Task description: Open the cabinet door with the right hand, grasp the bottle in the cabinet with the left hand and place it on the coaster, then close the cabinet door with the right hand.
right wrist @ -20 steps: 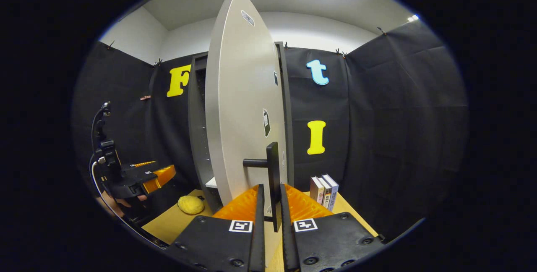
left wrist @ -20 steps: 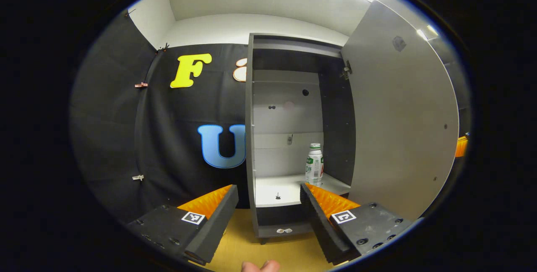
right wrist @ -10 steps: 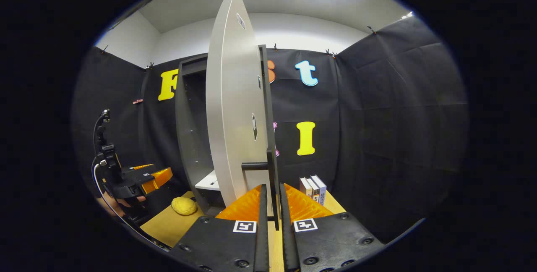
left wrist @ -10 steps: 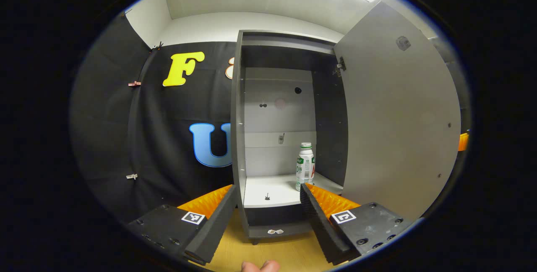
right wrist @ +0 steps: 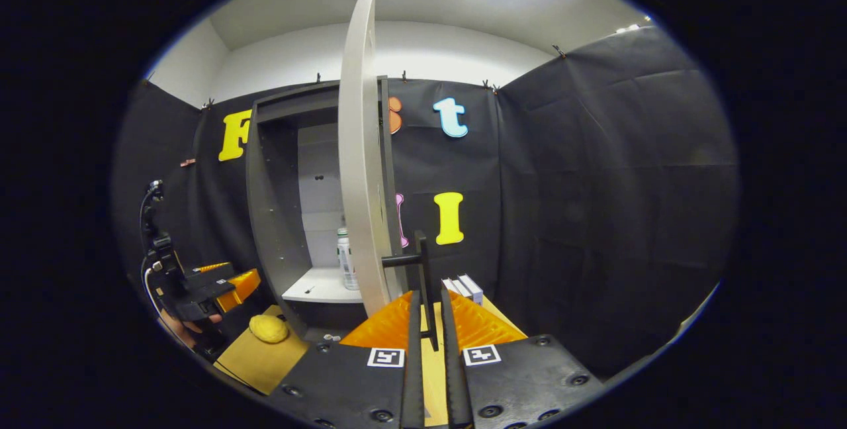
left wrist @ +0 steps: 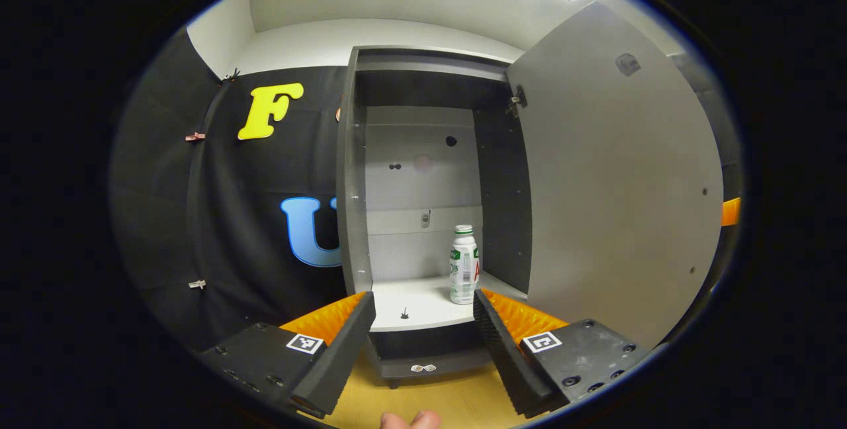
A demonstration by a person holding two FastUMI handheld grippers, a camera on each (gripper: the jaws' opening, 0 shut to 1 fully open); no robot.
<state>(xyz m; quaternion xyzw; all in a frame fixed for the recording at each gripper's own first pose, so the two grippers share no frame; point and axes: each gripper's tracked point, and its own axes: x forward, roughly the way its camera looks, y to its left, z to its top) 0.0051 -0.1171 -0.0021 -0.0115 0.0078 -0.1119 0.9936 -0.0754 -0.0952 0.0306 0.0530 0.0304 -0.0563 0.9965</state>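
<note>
A grey cabinet (left wrist: 354, 171) stands open, its pale door (left wrist: 615, 177) swung wide to the right. On its white shelf (left wrist: 417, 303) stands a white bottle (left wrist: 464, 265) with a green cap, upright near the right wall. My left gripper (left wrist: 423, 320) is open in front of the shelf, short of the bottle. In the right gripper view the door (right wrist: 360, 171) is seen edge-on, and my right gripper (right wrist: 427, 323) is shut on its black handle (right wrist: 420, 270). The bottle (right wrist: 345, 260) peeks out behind the door, and the left gripper (right wrist: 212, 286) hangs at the left.
A yellow lumpy object (right wrist: 268, 328) lies on the wooden table (right wrist: 258, 359) in front of the cabinet. A few books (right wrist: 463, 286) stand to the right of the door. A fingertip (left wrist: 410, 420) shows at the bottom of the left gripper view.
The door has swung further open with my right gripper on its handle, and the bottle has come into the right gripper view. The left gripper's view has drifted right, putting the cabinet nearer centre.
</note>
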